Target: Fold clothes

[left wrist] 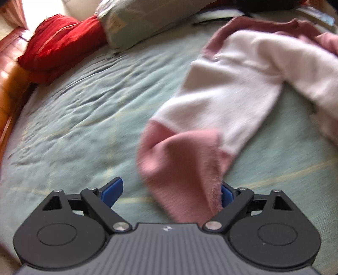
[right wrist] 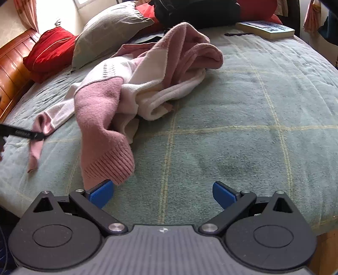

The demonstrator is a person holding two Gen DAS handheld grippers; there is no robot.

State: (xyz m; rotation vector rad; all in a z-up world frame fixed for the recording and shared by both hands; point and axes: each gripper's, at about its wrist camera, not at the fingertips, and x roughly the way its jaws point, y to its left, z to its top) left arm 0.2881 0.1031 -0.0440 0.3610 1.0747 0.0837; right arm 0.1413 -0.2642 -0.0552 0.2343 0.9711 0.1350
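Note:
A pink and white sweater [right wrist: 147, 80] lies crumpled on the green bedspread [right wrist: 232, 127]. In the left wrist view one white sleeve [left wrist: 221, 101] runs toward me and ends in a pink cuff [left wrist: 179, 165]. My left gripper [left wrist: 170, 192] stands wide open with that cuff between its jaws, lying against the right pad; nothing is pinched. My right gripper [right wrist: 162, 193] is open over bare bedspread, and a pink ribbed hem [right wrist: 109, 165] hangs just above its left pad. At the left edge of the right wrist view, a black finger [right wrist: 19, 133] of the left gripper crosses the far cuff [right wrist: 40, 127].
A red cushion [left wrist: 59, 42] and a grey-green pillow [left wrist: 137, 21] sit at the head of the bed by a wooden headboard [right wrist: 12, 69]. A book [right wrist: 266, 28] and a dark bundle [right wrist: 196, 12] lie at the back. The bed's edge drops off at lower right.

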